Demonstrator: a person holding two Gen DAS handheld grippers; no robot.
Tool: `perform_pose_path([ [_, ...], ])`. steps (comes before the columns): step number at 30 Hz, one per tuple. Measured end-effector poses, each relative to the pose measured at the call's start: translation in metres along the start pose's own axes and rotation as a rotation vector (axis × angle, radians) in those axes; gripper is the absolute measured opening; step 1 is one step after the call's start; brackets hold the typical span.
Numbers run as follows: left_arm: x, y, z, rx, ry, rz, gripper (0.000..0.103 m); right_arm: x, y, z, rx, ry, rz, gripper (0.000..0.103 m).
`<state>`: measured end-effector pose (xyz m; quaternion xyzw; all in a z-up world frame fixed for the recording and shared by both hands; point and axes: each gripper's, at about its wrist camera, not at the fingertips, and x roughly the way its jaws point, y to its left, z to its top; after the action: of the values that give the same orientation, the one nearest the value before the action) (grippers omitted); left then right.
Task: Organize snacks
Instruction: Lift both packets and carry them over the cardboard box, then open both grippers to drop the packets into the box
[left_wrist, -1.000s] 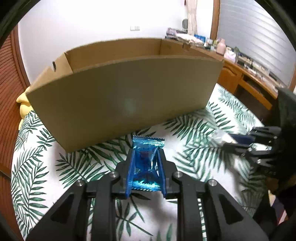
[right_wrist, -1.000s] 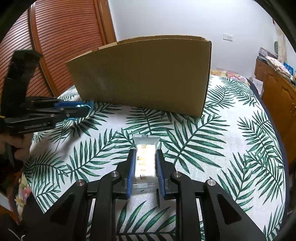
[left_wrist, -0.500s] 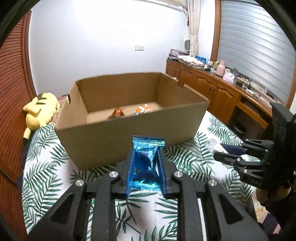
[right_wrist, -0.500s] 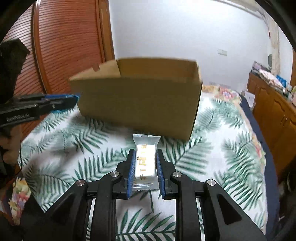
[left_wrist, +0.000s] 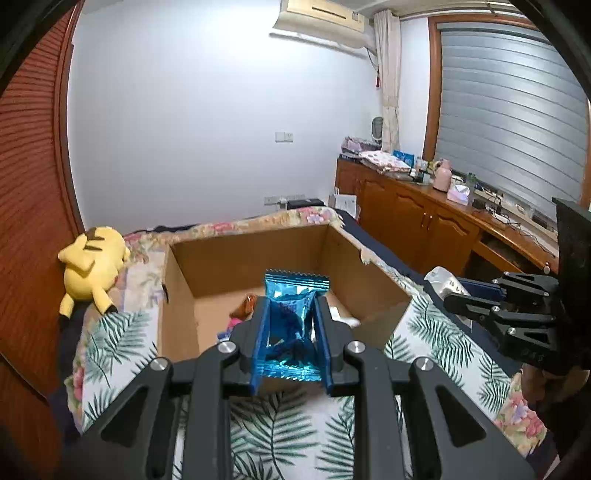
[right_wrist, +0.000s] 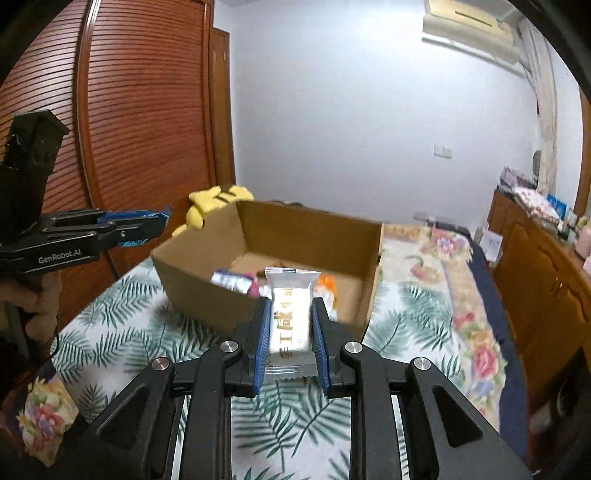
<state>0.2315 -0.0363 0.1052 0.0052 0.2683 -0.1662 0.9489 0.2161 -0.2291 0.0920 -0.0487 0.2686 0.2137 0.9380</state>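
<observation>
While both grippers hang in front of the open cardboard box, each is clamped on a snack: the left gripper pinches a crumpled blue foil packet and the right gripper grips a white wrapped bar, jaws nearly closed on both. Other snacks already lie inside the box on the leaf-print cloth. Releasing too soon would likely drop a packet short of the near wall. The slick foil could slip from its shallow pinch, and the two tools, close together, might collide over the opening.
</observation>
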Motion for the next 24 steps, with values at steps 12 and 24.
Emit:
perform_pose_path([
  [12,0.047,0.026,0.025,-0.040,0.002,0.039,0.022,0.037,0.001,0.045,-0.033,-0.021,0.015,0.020],
  [24,0.122,0.047,0.010,-0.084,0.133,0.063,0.022,0.119,-0.015,0.033,0.025,0.090,0.032,0.020],
])
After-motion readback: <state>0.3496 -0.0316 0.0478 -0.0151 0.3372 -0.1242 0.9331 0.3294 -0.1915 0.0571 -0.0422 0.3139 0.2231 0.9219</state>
